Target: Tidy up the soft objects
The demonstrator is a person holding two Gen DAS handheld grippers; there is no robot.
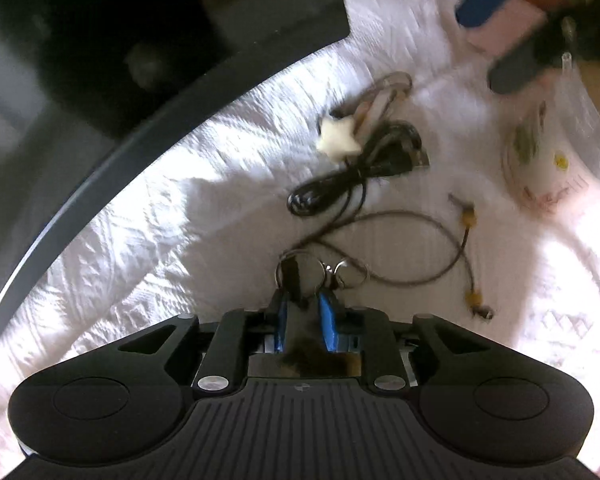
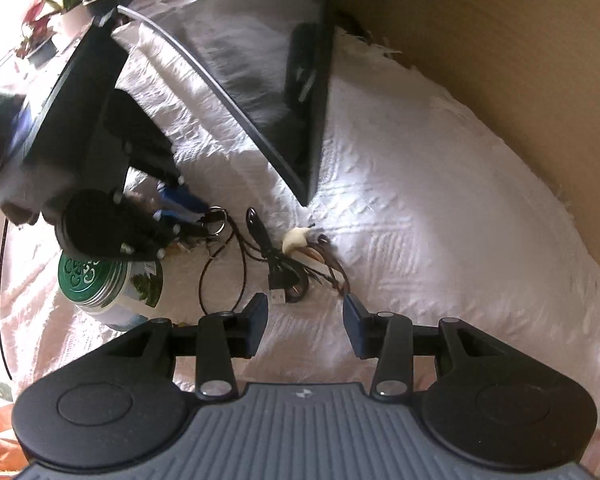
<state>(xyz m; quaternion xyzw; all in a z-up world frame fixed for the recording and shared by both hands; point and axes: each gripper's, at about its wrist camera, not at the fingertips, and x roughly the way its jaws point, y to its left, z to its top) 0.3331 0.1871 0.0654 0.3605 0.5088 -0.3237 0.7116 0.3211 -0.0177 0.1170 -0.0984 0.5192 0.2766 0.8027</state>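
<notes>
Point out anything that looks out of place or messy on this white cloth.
The black USB cable lies tangled with thin brown cords and a white star-shaped piece, a loose heap on the white cloth. Nothing looks spilled or broken.

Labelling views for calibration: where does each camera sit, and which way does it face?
Left wrist: on the left gripper, looking steeply down at the white cloth; its jaws around a key ring.
Right wrist: on the right gripper, looking down; jaws open, nothing between.
Shared: black cable, white star, left gripper, right gripper.
</notes>
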